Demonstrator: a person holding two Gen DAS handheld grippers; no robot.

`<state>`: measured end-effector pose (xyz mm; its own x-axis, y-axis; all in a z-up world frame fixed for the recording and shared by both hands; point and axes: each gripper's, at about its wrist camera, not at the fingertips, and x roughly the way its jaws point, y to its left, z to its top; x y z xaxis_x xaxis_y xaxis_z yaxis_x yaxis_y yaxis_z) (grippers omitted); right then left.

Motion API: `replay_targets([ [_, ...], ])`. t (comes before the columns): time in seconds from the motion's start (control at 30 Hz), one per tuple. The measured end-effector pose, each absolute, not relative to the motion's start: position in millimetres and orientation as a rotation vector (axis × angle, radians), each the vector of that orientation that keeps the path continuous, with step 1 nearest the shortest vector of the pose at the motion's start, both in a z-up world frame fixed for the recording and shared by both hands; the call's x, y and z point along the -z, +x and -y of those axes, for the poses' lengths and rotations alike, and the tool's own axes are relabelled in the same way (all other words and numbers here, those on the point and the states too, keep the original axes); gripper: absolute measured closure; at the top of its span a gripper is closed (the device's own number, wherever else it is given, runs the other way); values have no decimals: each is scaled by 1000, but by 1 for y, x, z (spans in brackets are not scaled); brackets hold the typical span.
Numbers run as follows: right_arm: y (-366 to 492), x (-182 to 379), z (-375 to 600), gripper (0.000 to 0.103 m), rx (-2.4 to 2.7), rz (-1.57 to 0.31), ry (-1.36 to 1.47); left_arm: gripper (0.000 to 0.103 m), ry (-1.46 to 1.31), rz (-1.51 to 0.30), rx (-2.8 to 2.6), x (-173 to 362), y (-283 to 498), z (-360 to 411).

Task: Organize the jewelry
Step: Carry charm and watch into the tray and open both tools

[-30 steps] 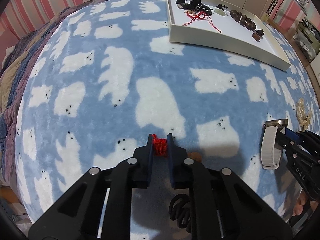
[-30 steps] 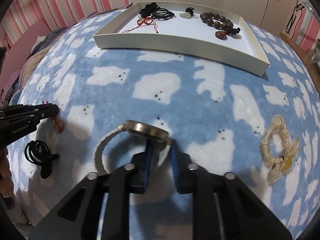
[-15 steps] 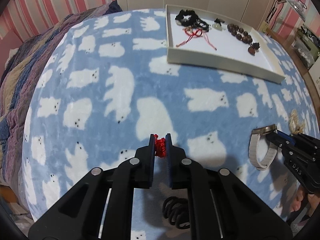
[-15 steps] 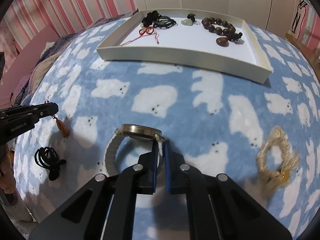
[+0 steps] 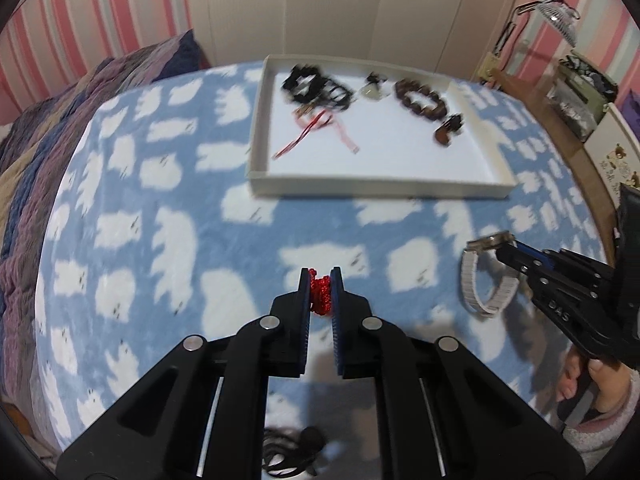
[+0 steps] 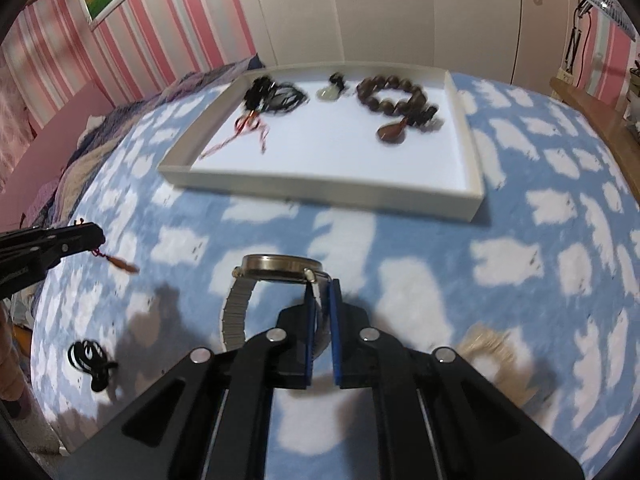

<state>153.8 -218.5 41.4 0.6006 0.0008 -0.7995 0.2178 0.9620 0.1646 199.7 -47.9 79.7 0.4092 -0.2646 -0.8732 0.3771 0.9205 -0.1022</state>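
Note:
My left gripper (image 5: 321, 276) is shut on a red cord (image 5: 320, 295); in the right wrist view an amber pendant (image 6: 120, 265) hangs from it above the blanket. My right gripper (image 6: 321, 285) is shut on the band of a silver wristwatch (image 6: 280, 266) and holds it in the air; the watch also shows in the left wrist view (image 5: 480, 276). A white tray (image 5: 376, 184) lies ahead with black cords (image 5: 308, 84), a red string (image 5: 316, 128), a pale pendant (image 5: 372, 90) and a brown bead bracelet (image 5: 420, 98).
The blue blanket with white bears (image 5: 160, 200) covers the bed. A black cord bundle (image 6: 90, 360) lies at the near left. A cream bracelet (image 6: 496, 354) lies at the near right. A wooden desk (image 5: 560, 120) stands to the right.
Both grippers have risen from the blanket with their items and tilted up toward the tray. The watch and the pendant cord hang higher above the blanket.

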Motion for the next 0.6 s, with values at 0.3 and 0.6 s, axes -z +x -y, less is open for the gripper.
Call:
replay_targets([
  [0.3, 208, -79, 260, 97, 187, -848, 261, 96, 86, -1018, 469, -120, 256, 95],
  [0.6, 294, -61, 275, 97, 209, -907, 292, 96, 132, -1065, 412, -79, 340, 137],
])
